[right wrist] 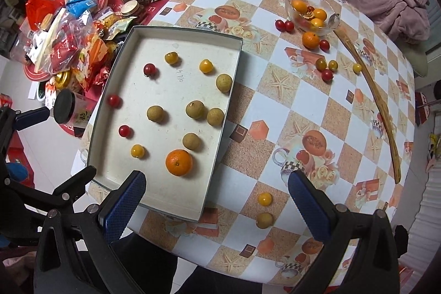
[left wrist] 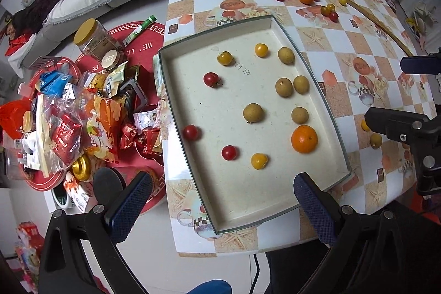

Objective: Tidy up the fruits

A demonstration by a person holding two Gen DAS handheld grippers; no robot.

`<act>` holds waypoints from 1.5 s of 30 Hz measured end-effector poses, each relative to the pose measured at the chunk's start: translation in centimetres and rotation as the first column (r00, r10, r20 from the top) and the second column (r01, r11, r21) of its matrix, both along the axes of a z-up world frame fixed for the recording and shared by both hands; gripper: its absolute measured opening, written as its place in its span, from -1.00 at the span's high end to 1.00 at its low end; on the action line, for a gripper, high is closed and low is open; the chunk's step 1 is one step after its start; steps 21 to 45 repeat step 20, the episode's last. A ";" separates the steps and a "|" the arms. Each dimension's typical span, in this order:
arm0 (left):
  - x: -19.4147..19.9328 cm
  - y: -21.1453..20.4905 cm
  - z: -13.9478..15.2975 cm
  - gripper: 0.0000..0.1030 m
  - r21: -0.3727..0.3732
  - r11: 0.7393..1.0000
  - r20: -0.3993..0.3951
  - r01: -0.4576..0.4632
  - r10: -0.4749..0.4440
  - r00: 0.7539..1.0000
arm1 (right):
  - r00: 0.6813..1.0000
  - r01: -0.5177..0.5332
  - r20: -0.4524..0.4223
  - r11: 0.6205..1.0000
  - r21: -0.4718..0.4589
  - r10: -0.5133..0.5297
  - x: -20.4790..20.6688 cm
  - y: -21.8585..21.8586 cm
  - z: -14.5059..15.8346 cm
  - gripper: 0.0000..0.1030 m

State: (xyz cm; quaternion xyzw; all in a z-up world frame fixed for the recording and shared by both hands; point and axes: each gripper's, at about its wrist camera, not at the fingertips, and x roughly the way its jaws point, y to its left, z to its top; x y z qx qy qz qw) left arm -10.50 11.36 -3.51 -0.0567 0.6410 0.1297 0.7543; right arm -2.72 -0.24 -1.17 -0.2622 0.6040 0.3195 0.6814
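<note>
Where right tool (right wrist: 217,204) gapes, tomato (right wrist: 265,198) between.

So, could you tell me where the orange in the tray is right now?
The orange lies in the tray, by its near right corner, beside a brown longan; in the right wrist view it is just beyond the right gripper.

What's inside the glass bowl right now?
The glass bowl holds several orange and yellow fruits and at least one red one. Anything beneath them is hidden.
</note>
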 end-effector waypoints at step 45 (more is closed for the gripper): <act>0.3 -0.3 -0.2 -1.00 -0.045 0.999 0.014 0.004 -0.004 1.000 | 1.000 0.005 -0.002 1.000 -0.007 -0.005 0.1 -0.1 -0.2 -1.00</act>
